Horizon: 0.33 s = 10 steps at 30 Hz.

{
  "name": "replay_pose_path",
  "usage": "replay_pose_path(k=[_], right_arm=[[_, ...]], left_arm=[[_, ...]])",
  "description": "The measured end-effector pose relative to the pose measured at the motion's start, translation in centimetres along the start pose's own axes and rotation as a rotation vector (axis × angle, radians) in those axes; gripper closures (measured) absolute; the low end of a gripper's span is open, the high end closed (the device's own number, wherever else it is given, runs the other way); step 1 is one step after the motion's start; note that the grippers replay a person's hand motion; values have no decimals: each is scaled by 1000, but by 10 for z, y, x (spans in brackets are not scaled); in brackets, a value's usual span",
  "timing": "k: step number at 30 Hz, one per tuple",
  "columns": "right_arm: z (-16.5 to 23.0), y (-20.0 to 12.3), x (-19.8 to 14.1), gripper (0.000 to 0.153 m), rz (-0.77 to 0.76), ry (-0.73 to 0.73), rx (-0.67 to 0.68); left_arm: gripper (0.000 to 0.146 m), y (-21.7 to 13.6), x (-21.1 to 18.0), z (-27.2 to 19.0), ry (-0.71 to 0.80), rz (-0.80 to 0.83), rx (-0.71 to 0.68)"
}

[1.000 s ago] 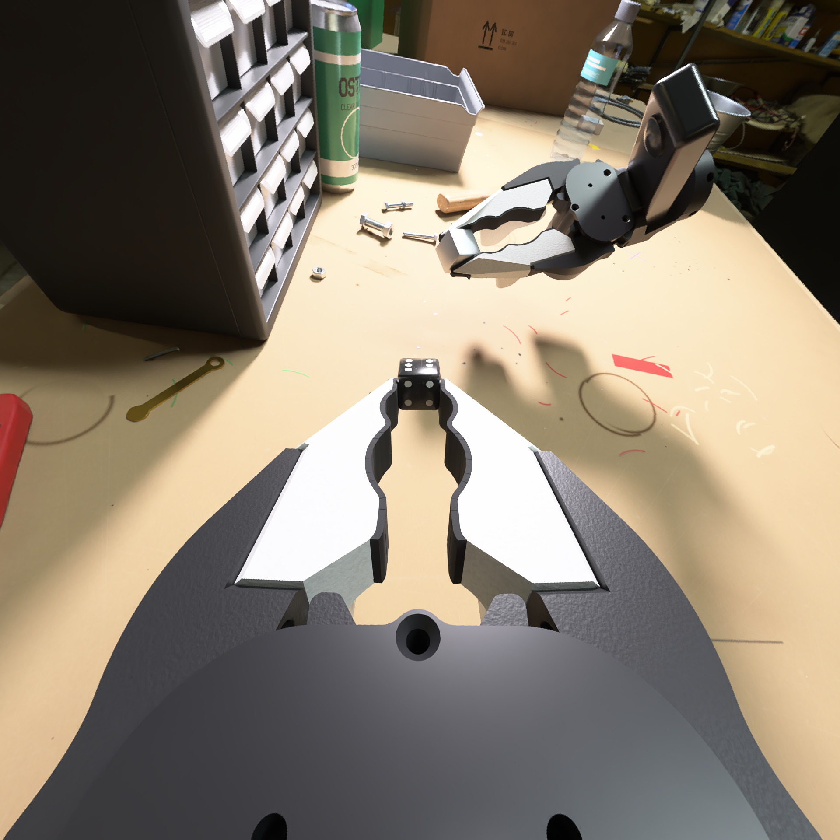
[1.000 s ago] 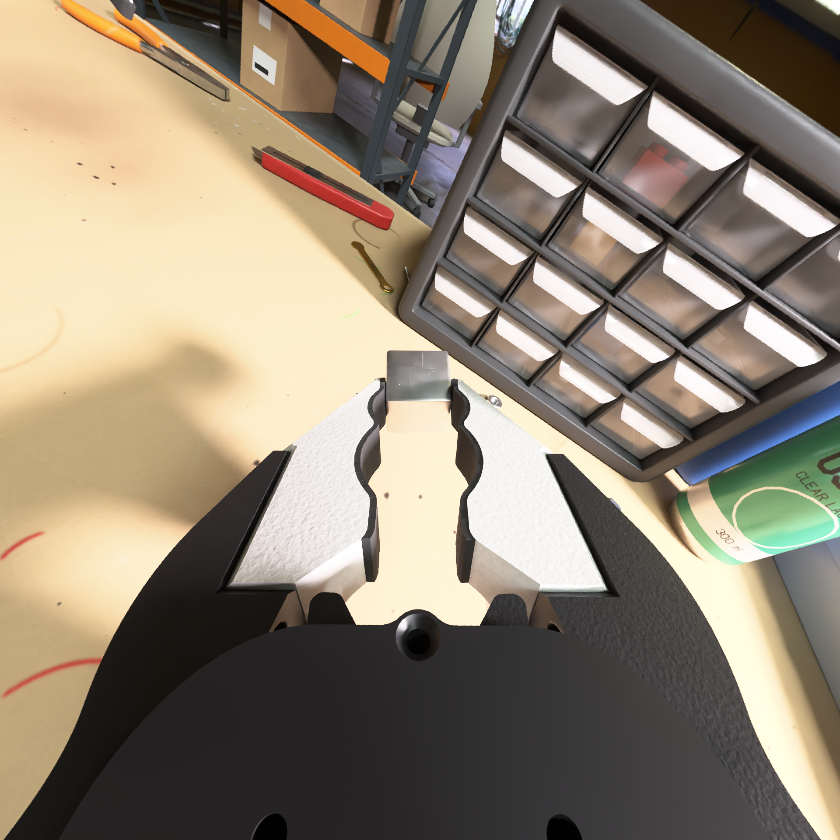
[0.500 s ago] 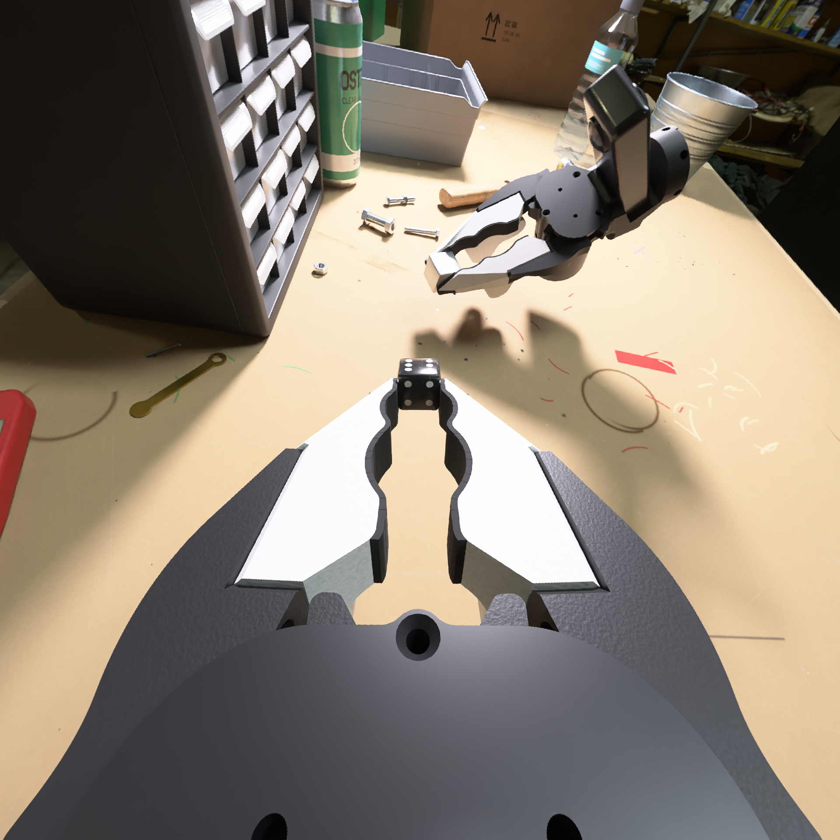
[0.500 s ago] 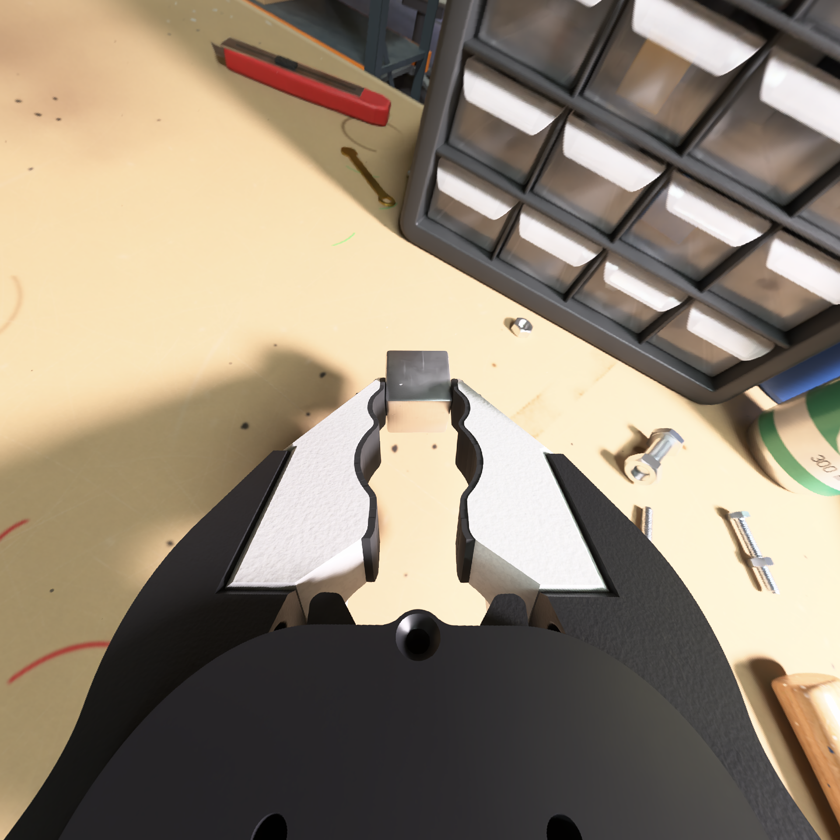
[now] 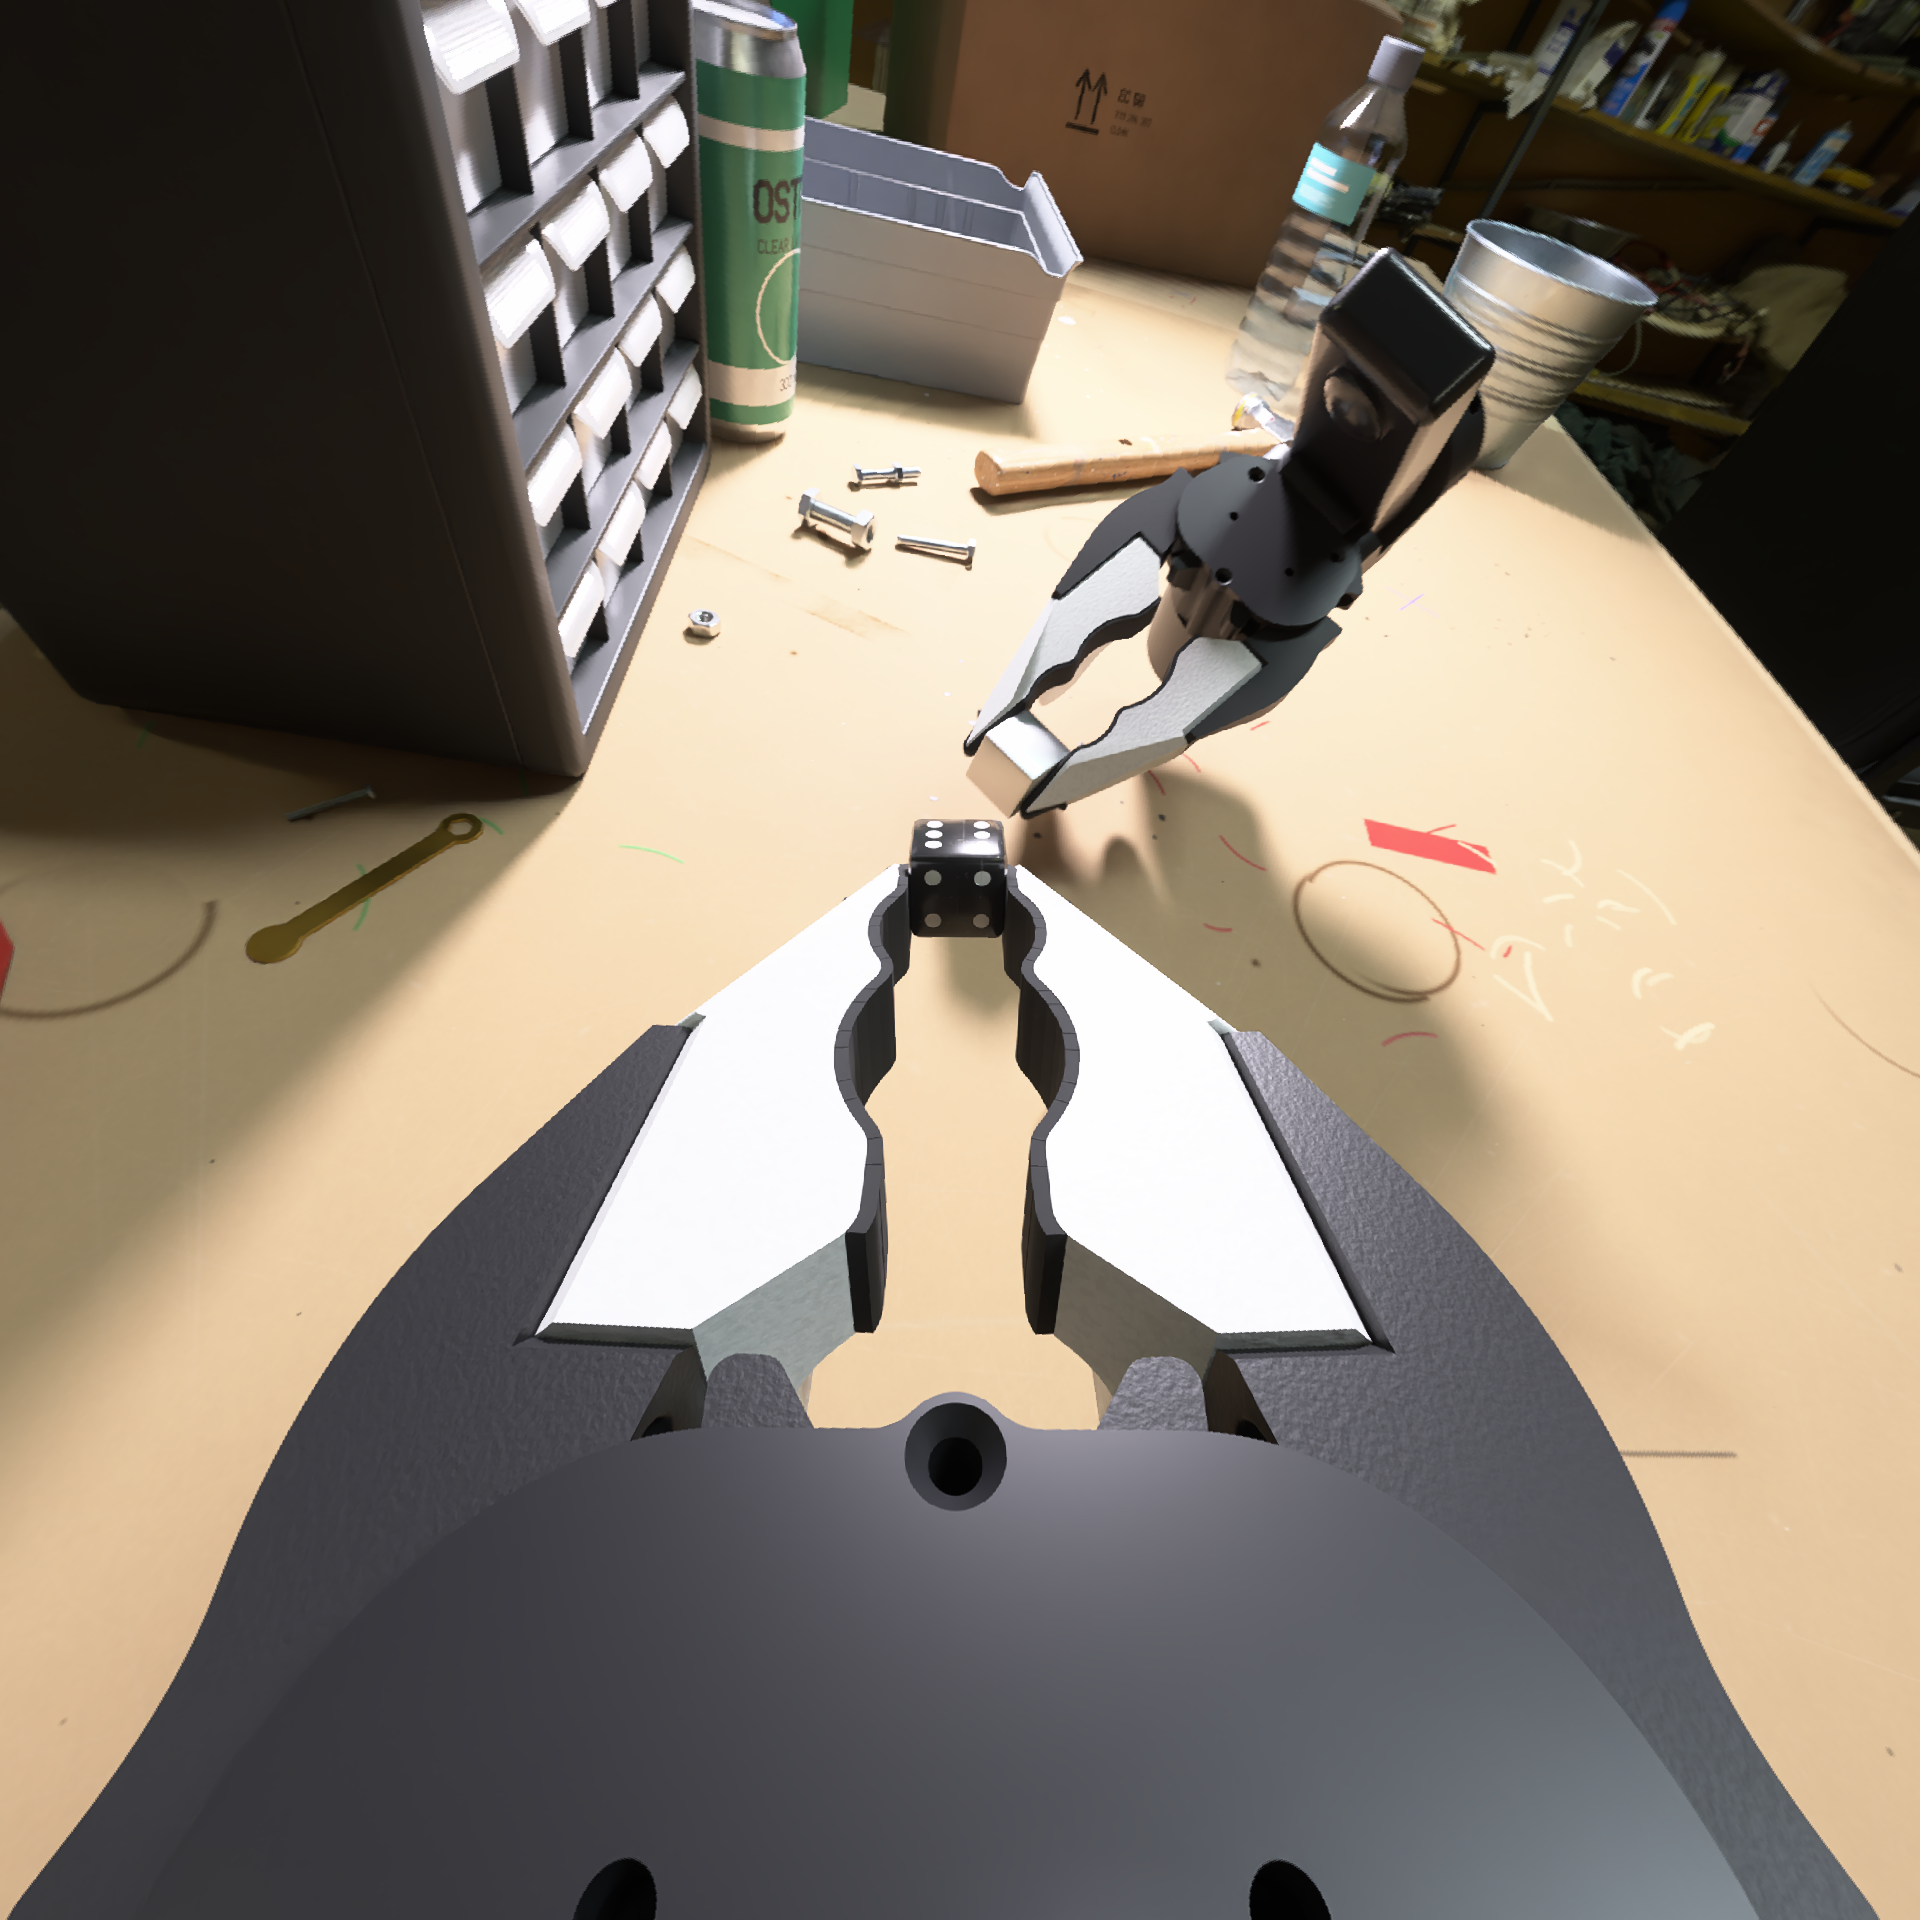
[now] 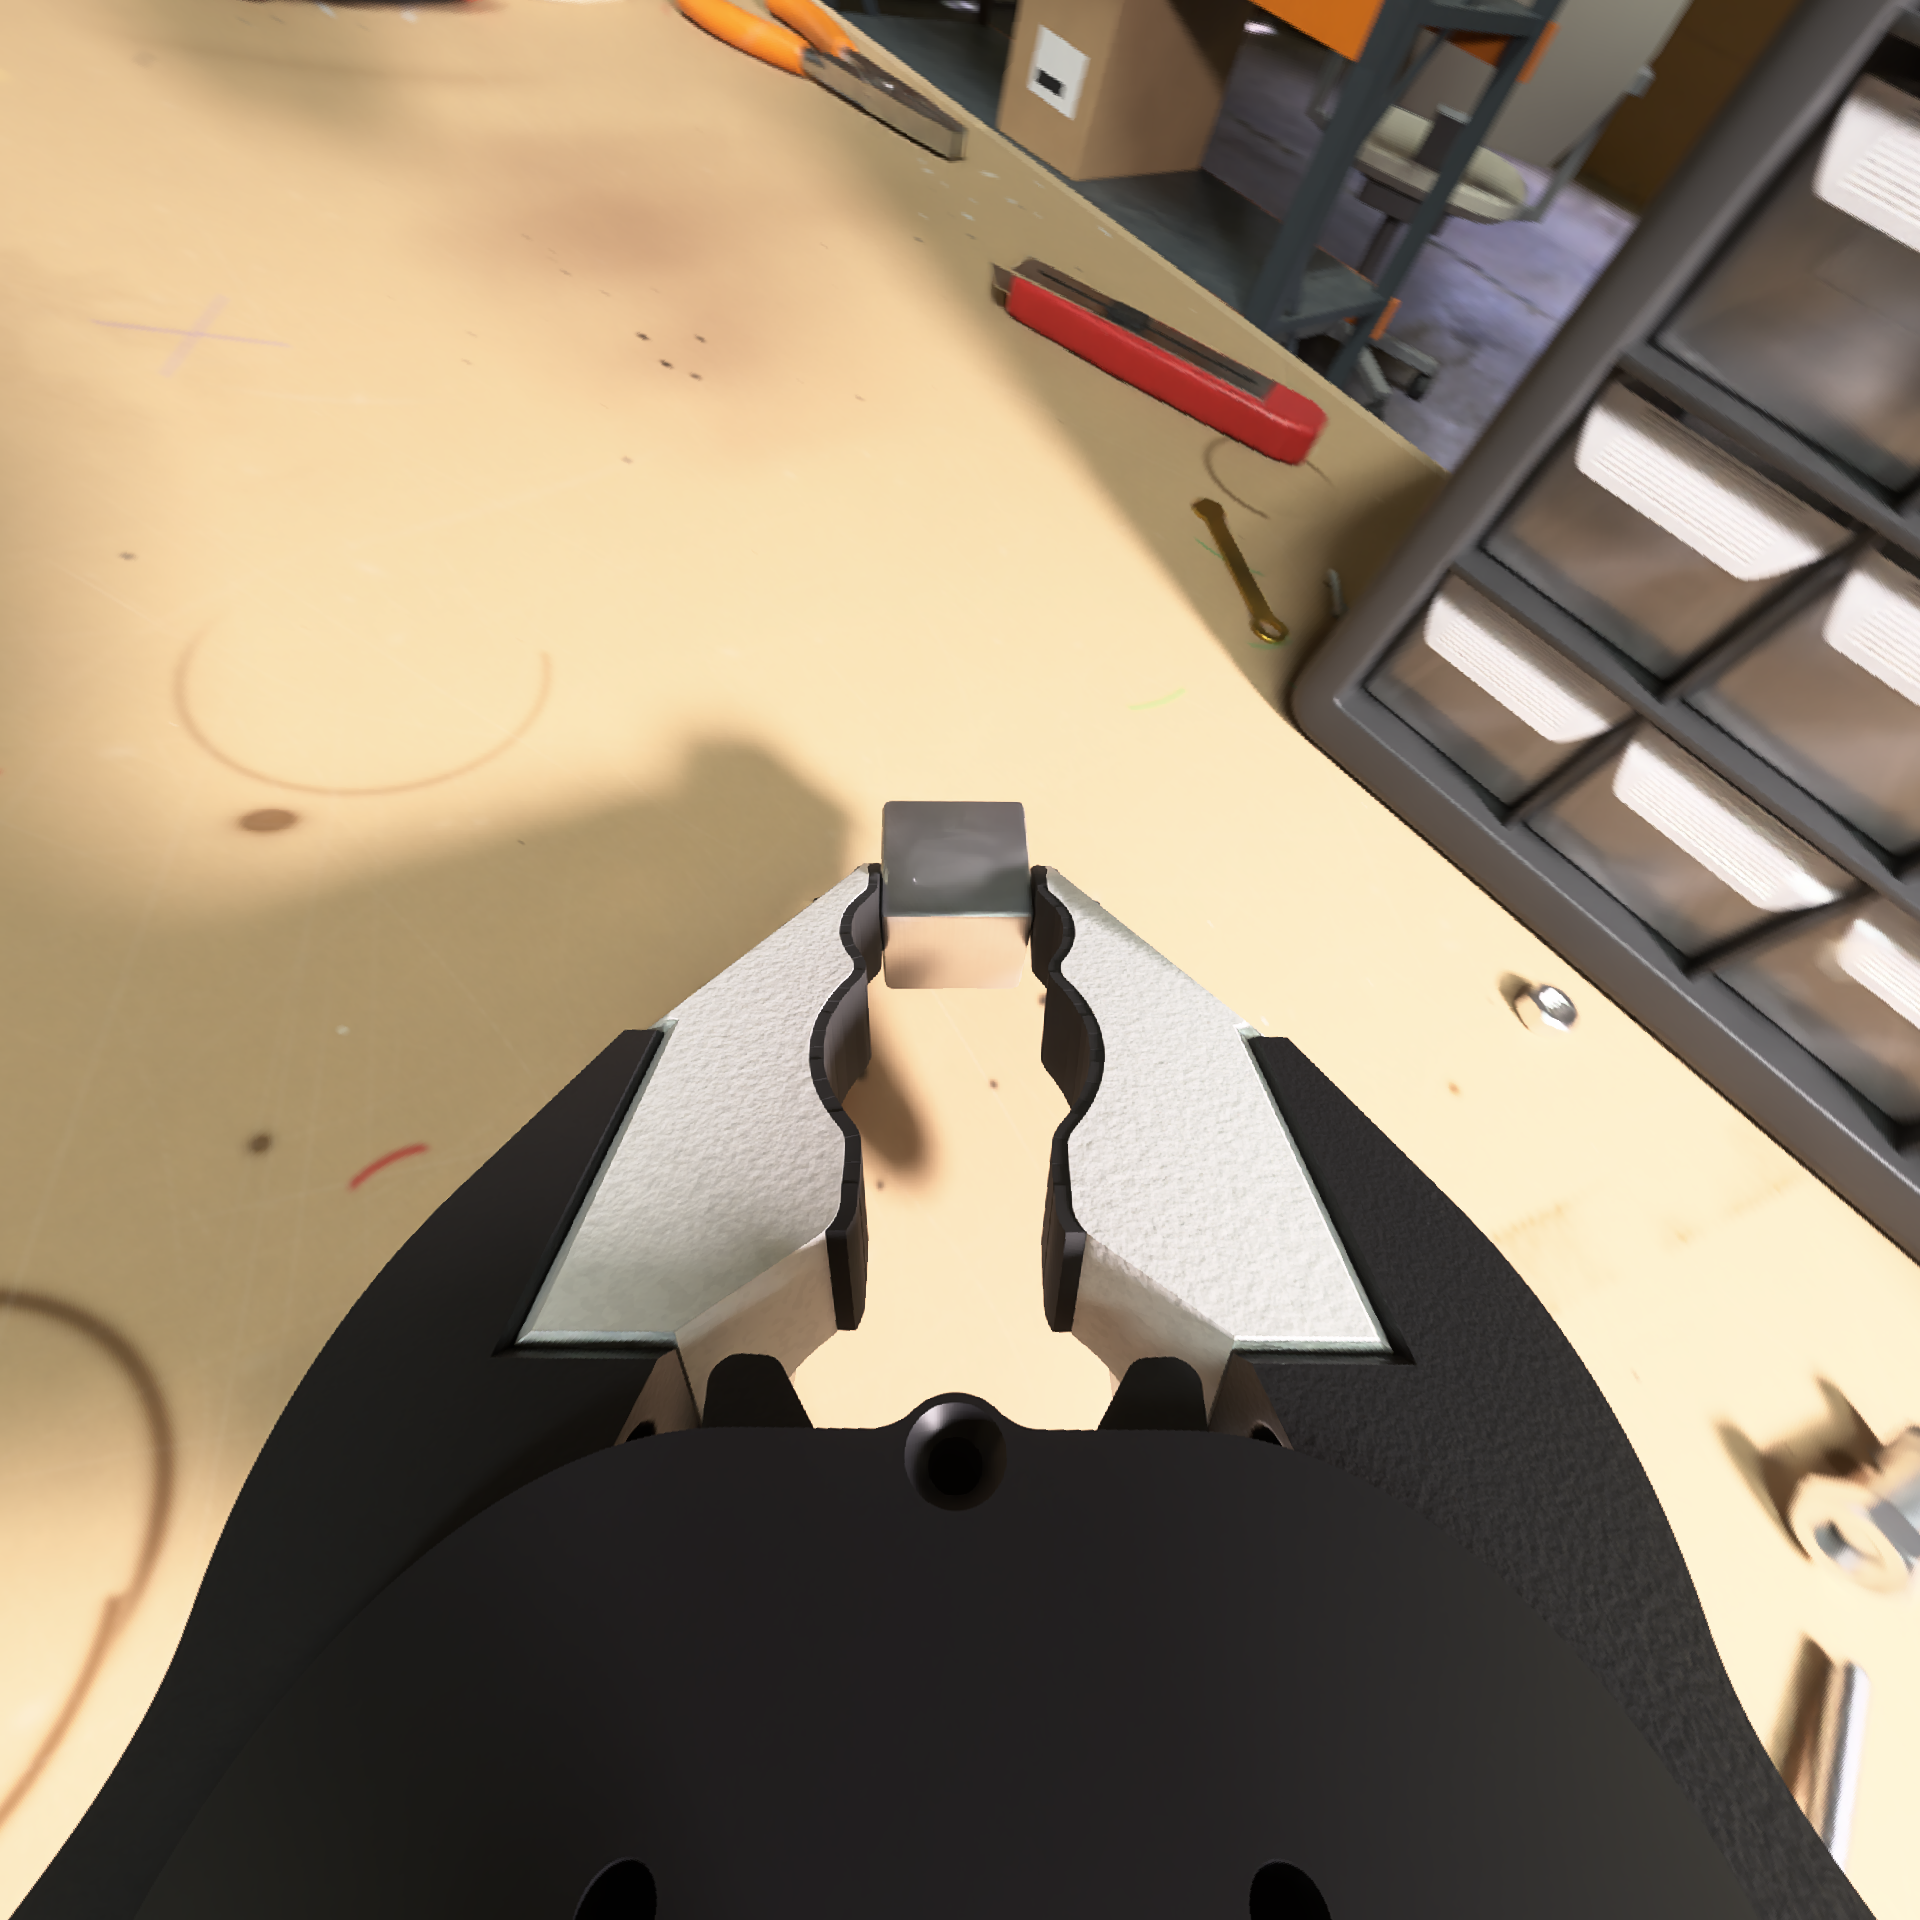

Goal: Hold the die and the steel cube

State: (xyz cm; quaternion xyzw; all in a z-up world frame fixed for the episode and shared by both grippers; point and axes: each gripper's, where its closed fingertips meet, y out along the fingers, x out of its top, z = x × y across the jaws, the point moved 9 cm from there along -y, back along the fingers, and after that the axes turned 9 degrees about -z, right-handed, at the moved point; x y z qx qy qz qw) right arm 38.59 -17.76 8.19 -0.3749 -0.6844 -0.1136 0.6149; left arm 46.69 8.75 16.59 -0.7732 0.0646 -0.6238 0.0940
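My left gripper (image 5: pixel 956 902) is shut on a black die with white pips (image 5: pixel 956 878), held between its fingertips above the tan bench. My right gripper (image 6: pixel 954 912) is shut on a shiny steel cube (image 6: pixel 952 891), held at its fingertips above the bench. In the left wrist view the right gripper (image 5: pixel 1023 764) hangs just beyond and to the right of the die, with the steel cube (image 5: pixel 1013 761) in its tips, pointing down and towards me. The cube and die are close but apart.
A grey drawer cabinet (image 5: pixel 343 343) stands at the left, also in the right wrist view (image 6: pixel 1704 748). A green can (image 5: pixel 750 239), grey bin (image 5: pixel 925 281), hammer (image 5: pixel 1101 468), bolts (image 5: pixel 836 516), nut (image 5: pixel 703 622), water bottle (image 5: pixel 1325 223) and metal bucket (image 5: pixel 1538 322) lie beyond. A brass pin (image 5: pixel 364 888) and red knife (image 6: pixel 1153 358) lie near the edge.
The right gripper has swung down and nearer with the steel cube, now close to the die. The left gripper keeps its hold on the die.
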Motion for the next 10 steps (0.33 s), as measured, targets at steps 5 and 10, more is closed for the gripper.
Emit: replay_pose_path(k=[5, 10], right_arm=[[-3, 16, 22, 125, 4, 92, 134], [-8, 21, 24, 125, -30, 13, 118]], left_arm=[[130, 0, 3, -3, 1, -11, -18], [130, -7, 8, -5, 14, -35, -5]])
